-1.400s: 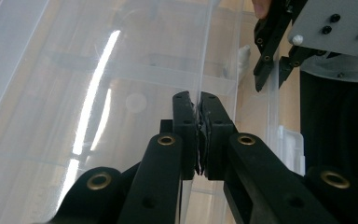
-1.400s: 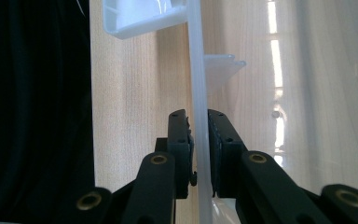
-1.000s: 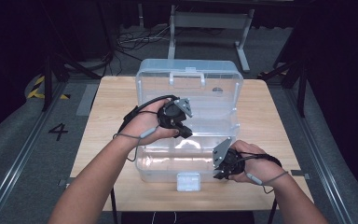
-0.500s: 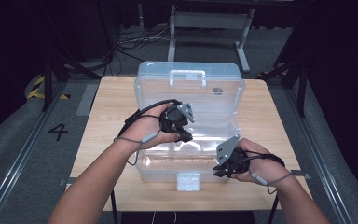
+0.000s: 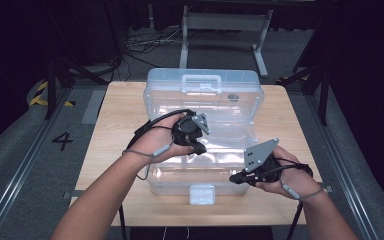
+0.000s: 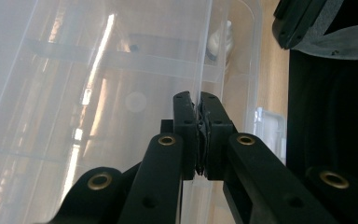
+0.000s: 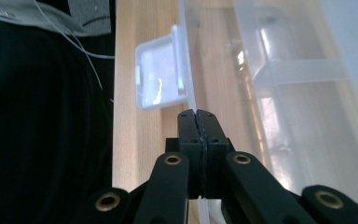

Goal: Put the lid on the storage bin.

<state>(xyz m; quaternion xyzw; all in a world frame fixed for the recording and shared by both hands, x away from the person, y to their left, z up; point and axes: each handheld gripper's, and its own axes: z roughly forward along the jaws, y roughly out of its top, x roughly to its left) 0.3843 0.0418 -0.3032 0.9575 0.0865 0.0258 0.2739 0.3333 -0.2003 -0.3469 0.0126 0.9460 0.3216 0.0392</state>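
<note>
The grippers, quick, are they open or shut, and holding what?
Left gripper: shut on a thin wall of the clear plastic box.
Right gripper: shut on the box's front edge, near the latch.

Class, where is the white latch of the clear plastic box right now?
In the high view the white latch hangs at the middle of the clear plastic box's near front edge, by the table edge, left of the right gripper.

The open box (image 5: 203, 145) sits on the table (image 5: 115, 130), lid (image 5: 205, 95) behind.
</note>
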